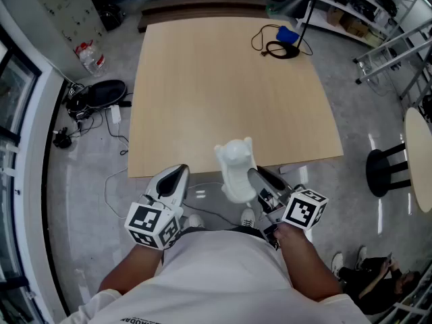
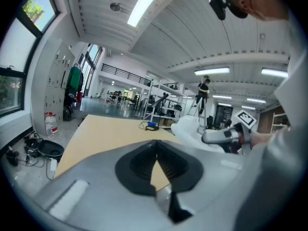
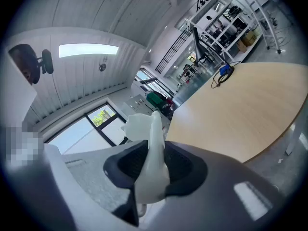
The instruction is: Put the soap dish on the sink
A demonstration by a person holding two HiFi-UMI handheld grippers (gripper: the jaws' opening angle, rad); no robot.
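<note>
The soap dish is clamped between the jaws of the right gripper and is held in the air over the near edge of the table. The carrying step is judged to be in hand. No sink is seen, so one must be found before the dish can be set down and released. The left gripper is held closed and empty beside it. Both grippers are pointed slightly downward, close to the body.
</note>
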